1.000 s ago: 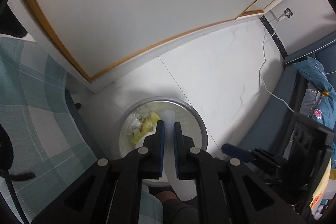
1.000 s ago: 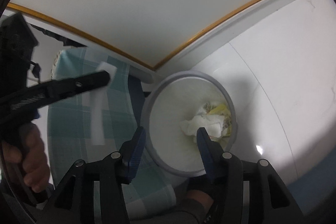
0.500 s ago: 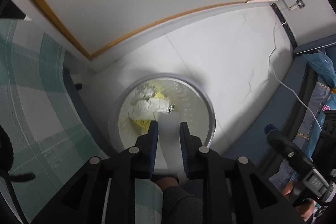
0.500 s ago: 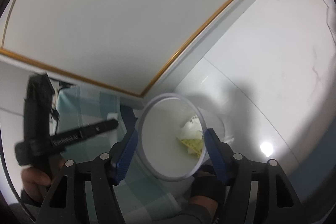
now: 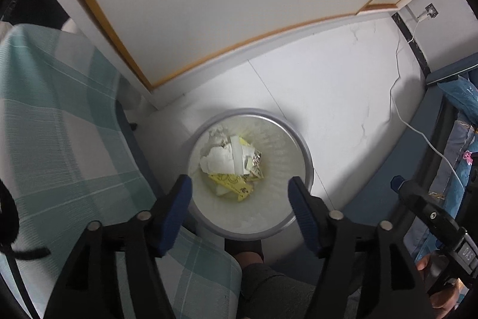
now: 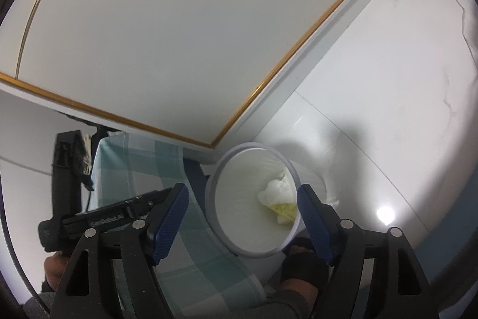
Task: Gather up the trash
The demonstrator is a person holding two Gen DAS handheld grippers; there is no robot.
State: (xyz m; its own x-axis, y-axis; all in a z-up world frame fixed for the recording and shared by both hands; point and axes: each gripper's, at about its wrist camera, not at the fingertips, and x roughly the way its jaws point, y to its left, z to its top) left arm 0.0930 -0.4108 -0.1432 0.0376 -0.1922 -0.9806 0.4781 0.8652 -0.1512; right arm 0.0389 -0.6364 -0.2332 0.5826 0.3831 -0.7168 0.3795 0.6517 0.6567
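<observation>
Right over the round grey-rimmed plastic waste bin (image 5: 309,166) both sets of tongs are spread and empty. The left gripper (image 5: 240,189) points almost straight down into it, blue pads (image 5: 176,207) wide apart with nothing between them — its jaws have just been opening. The right gripper (image 6: 242,201) hangs over the same bin at a slant, also released, jaws likewise just been opening, nothing in them.

Down in the bottom of the bin sits the trash itself: a crumpled white paper tissue (image 5: 216,159) with a flat white strip lying across it, and just beside that a yellow printed wrapper (image 5: 234,186). So the stuff is in the bin, not in either grip.

Handling-wise, my guess is it's all featherweight and soft — tissue squashes to nothing, and the wrapper is probably thin and a bit slick. If more of it needs picking up, I'd pinch a raised fold or a bunched corner, not a flat face, and close fully.

Beside the bin there's a teal-and-white checked cloth (image 5: 59,124), and past it a white marble-look floor (image 5: 328,94).
</observation>
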